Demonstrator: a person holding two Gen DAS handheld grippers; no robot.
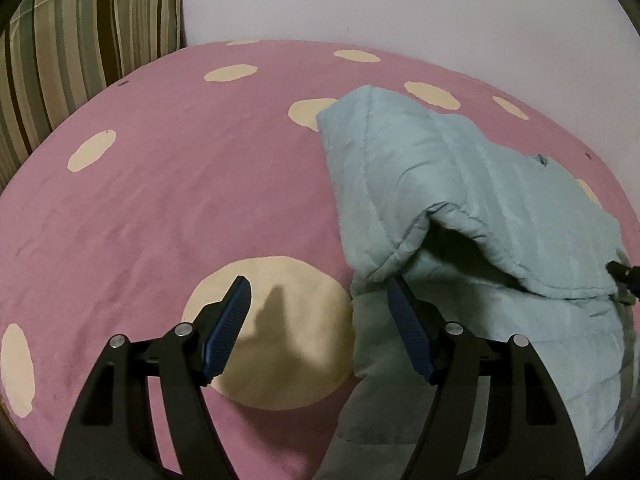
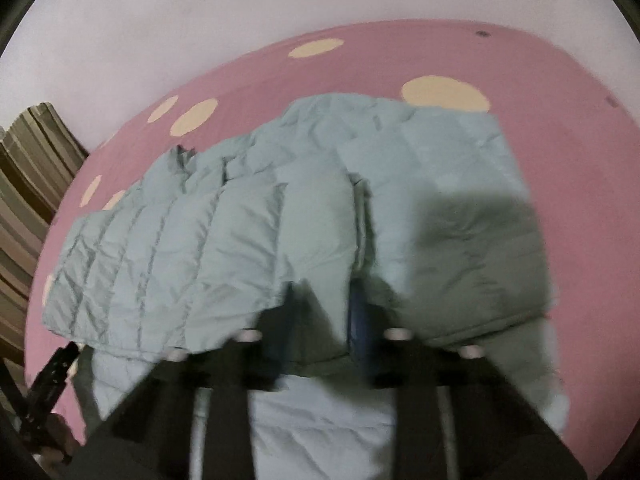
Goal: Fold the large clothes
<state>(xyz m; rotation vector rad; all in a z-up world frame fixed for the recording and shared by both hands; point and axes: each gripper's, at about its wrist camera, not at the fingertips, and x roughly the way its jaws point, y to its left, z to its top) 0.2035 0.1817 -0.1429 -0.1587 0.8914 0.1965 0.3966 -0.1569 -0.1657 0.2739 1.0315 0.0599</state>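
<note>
A pale blue quilted jacket (image 1: 452,184) lies on a pink bed cover with cream dots (image 1: 180,184). Its upper part is folded over the lower part. My left gripper (image 1: 316,300) is open and empty above the cover, at the jacket's left edge; its right finger (image 1: 408,328) is over the jacket. In the blurred right wrist view the jacket (image 2: 208,248) fills the middle. My right gripper (image 2: 324,300) holds a fold of the jacket between its fingers. The right gripper's tip also shows in the left wrist view (image 1: 624,276) at the jacket's right edge.
A green and brown striped curtain or cushion (image 1: 92,32) stands at the back left of the bed. A plain pale wall (image 1: 400,0) runs behind the bed. My left gripper also shows in the right wrist view (image 2: 48,384) at the lower left.
</note>
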